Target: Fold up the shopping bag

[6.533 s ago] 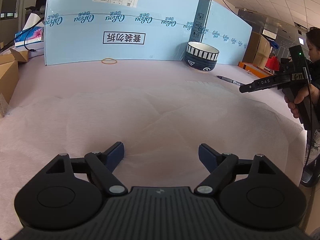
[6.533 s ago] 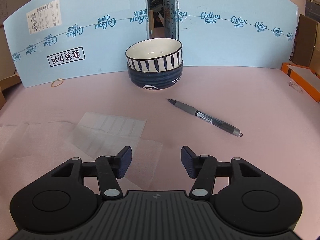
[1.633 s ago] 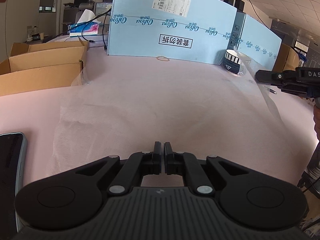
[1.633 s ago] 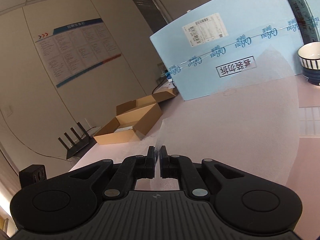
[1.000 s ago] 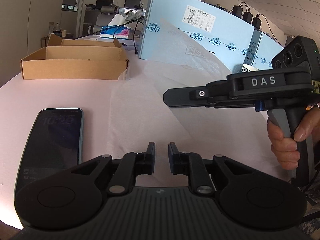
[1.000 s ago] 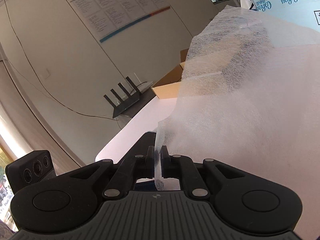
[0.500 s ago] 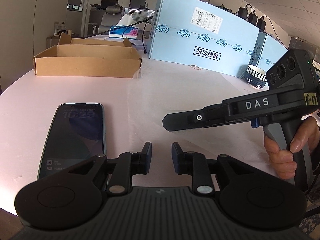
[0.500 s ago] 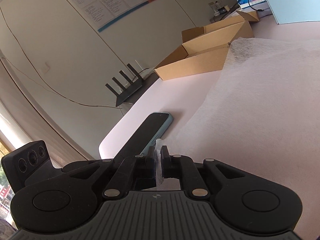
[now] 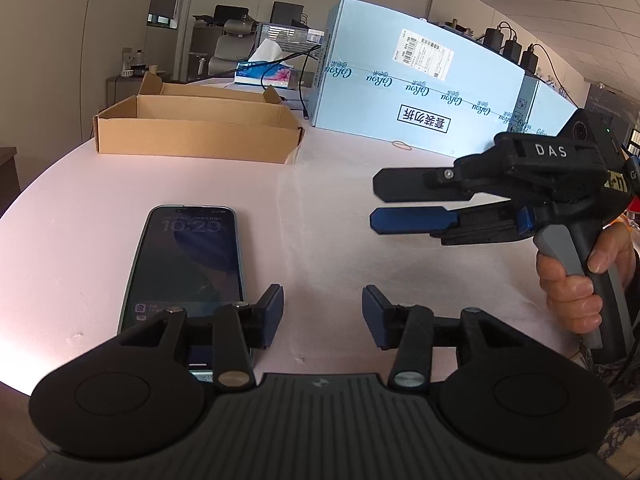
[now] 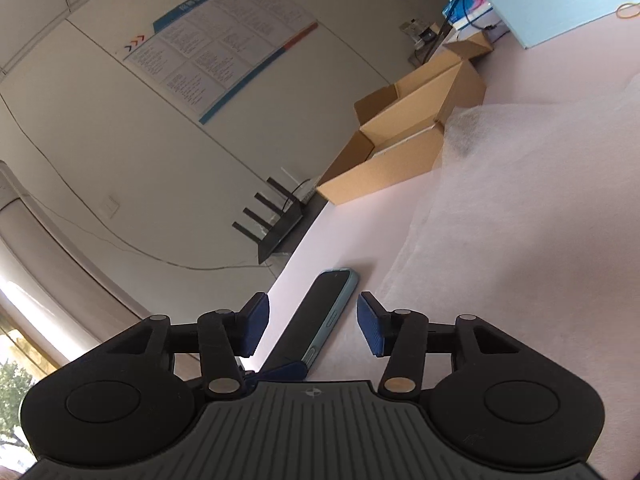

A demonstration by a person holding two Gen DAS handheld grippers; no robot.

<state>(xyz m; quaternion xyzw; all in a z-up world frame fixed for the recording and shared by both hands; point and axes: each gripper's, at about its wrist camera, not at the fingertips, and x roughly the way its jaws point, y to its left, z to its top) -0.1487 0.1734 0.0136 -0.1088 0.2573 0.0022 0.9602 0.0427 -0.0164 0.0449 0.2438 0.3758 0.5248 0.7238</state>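
Observation:
The thin white translucent shopping bag (image 9: 400, 264) lies flat on the pink table, folded over, its left edge running just right of the phone. It also shows in the right wrist view (image 10: 520, 216). My left gripper (image 9: 322, 316) is open and empty, low over the bag's near edge. My right gripper (image 10: 312, 330) is open and empty, tilted, over the bag's left edge beside the phone. In the left wrist view the right gripper (image 9: 376, 204) hovers open above the bag, held by a hand.
A smartphone (image 9: 188, 256) lies at the near left, also in the right wrist view (image 10: 320, 320). An open cardboard box (image 9: 196, 132) stands behind it. Blue cartons (image 9: 420, 100) wall the back, with a rubber band (image 9: 401, 144) before them. The table edge is close on the left.
Both grippers have opened wide. The right gripper has let go of the bag edge, which now lies flat on the table.

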